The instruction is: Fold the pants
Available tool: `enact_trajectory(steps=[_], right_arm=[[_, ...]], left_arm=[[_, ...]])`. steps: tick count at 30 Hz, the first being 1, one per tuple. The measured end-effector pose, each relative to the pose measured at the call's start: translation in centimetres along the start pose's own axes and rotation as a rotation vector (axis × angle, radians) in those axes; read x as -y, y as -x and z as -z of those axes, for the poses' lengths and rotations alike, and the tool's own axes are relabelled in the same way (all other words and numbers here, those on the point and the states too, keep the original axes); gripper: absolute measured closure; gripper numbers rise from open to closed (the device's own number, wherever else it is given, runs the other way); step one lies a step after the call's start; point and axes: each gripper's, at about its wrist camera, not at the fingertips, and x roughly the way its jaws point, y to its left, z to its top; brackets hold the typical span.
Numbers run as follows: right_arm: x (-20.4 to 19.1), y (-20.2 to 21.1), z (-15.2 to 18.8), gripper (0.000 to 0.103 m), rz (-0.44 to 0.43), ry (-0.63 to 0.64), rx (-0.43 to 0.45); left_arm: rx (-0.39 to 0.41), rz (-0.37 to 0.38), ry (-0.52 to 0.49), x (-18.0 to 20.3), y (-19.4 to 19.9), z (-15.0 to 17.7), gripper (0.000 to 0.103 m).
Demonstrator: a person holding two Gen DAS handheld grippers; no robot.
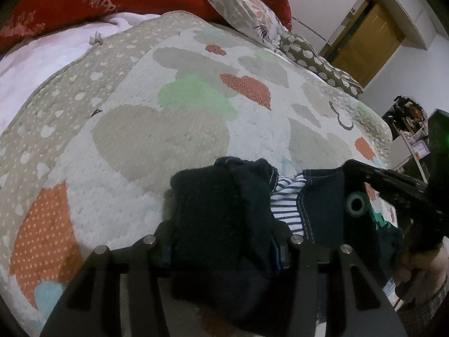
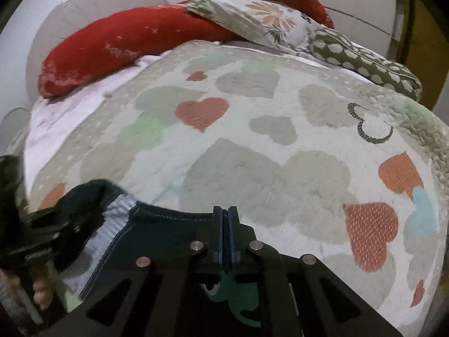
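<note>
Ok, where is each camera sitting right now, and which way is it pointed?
Left wrist: on the left gripper, facing up the bed; it clamps the pants; the right gripper shows.
Right wrist: on the right gripper, same heading, shut on the pants; the left gripper shows.
Shared: pants, bed, red pillow.

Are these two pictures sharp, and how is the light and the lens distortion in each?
Left wrist view: fisheye bends the bedspread into a dome; dim indoor light; the pants in the left hand-held gripper are almost black, with little detail. Right wrist view: same bending, softer, the left edge is smeared by blur; the right hand-held gripper is sharper, shut on the pants.
</note>
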Motion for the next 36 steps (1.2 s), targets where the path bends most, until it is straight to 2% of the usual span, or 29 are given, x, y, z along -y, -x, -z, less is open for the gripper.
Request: enact_trajectory(steps=[2, 6, 8, 10, 11, 12, 14, 17, 22, 24, 25, 28, 30, 32, 34, 36], right_arm=[[-0.6, -1.3, -0.3, 0.099, 0.056, 0.025, -0.010], [-0.9, -3.9, 0.0, 0.097, 0.096, 0.036, -0.055], [-0.8, -4.0, 0.4, 0.096, 0.071, 0.029, -0.081], [-0.4, -2.1, 0.7, 0.093, 0.058, 0.007, -0.057], [-0.1, -0.5, 0.9, 0.088, 0.041, -0.020, -0.028], [0.2, 0.8, 1.2, 0.077, 0.025, -0.043, 0.000], [1.1, 3.5, 2.0, 0.070, 0.003, -0.097, 0.047], [2.8, 5.4, 4.5, 0.070, -0.055, -0.194, 0.041], [2.4, 3.8, 9.7, 0.070, -0.105, -0.226, -0.054], [0.9, 3.3, 11.7, 0.070, -0.142, -0.210, -0.072], [-0.1, 3.6, 12.8, 0.069, -0.145, -0.193, -0.055], [-0.7, 4.9, 14.8, 0.069, -0.191, -0.206, -0.036], [0.6, 6.0, 16.0, 0.069, -0.215, -0.262, -0.041], [2.8, 8.1, 17.2, 0.069, -0.163, -0.335, -0.007], [4.9, 10.5, 18.0, 0.069, -0.114, -0.393, 0.071], [7.6, 12.7, 18.5, 0.068, -0.064, -0.475, 0.164]], left_arm=[[0.001, -0.018, -0.013, 0.1, -0.4, -0.1, 0.052], [-0.011, -0.018, -0.026, -0.1, -0.3, -0.2, 0.051], [-0.031, -0.004, -0.014, -0.7, 0.1, -0.4, 0.051], [-0.048, 0.016, 0.008, -1.6, 0.7, -0.8, 0.051], [-0.053, 0.022, 0.016, -1.8, 0.9, -0.9, 0.051], [-0.061, 0.030, 0.028, -2.2, 1.2, -1.1, 0.050], [-0.061, 0.039, 0.043, -2.6, 2.0, -1.3, 0.050], [-0.030, 0.024, 0.049, -3.0, 3.5, -1.5, 0.049], [-0.014, -0.023, 0.050, -3.3, 4.6, -1.5, 0.049], [0.015, -0.087, 0.014, -2.4, 5.3, -1.3, 0.049], [0.040, -0.124, -0.013, -1.7, 5.8, -1.2, 0.049], [0.118, -0.180, -0.086, 0.5, 7.5, -0.9, 0.049], [0.159, -0.184, -0.136, 2.2, 8.6, -0.5, 0.049], [0.175, -0.166, -0.198, 4.2, 9.0, 0.0, 0.048], [0.156, -0.133, -0.258, 6.3, 8.3, 0.6, 0.046], [0.099, -0.108, -0.303, 8.5, 6.3, 1.5, 0.046]])
